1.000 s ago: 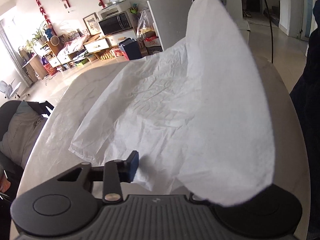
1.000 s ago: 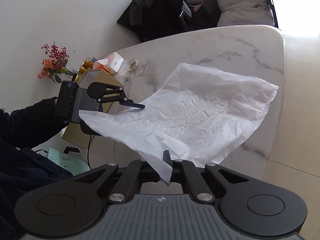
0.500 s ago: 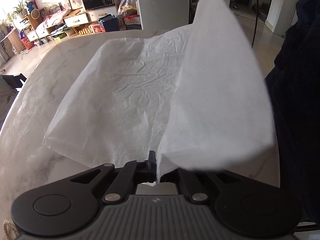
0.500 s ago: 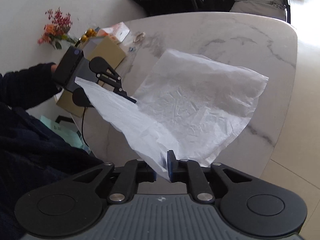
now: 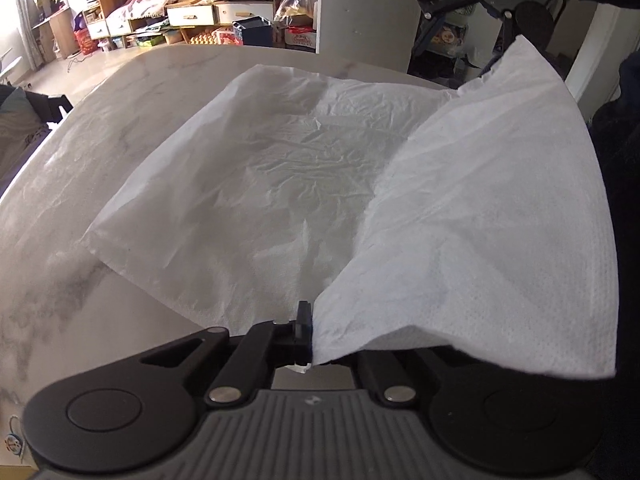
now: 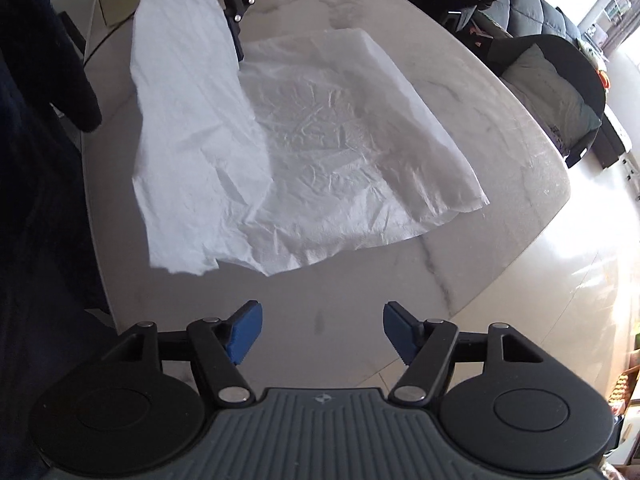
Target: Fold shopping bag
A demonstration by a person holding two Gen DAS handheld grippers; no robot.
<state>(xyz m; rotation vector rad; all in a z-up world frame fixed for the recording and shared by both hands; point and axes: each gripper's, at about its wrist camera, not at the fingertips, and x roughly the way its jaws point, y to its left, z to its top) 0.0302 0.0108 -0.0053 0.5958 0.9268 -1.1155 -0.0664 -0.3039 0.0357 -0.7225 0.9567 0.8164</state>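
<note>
Pinching bag (image 5: 280, 184) edge — left tool (image 5: 310, 332) (right tool (image 6: 320, 332) agape).

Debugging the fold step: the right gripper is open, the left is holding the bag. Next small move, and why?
Probably carry the left gripper across and lay its raised flap on the flat half of the bag: only it holds the bag; the right gripper is open and clear.

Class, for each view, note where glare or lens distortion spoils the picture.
Right wrist view: sunlight burns out the floor at right, and the table edge bows. Left wrist view: the window at upper left is overexposed, and the bag looms large near the lens.
</note>
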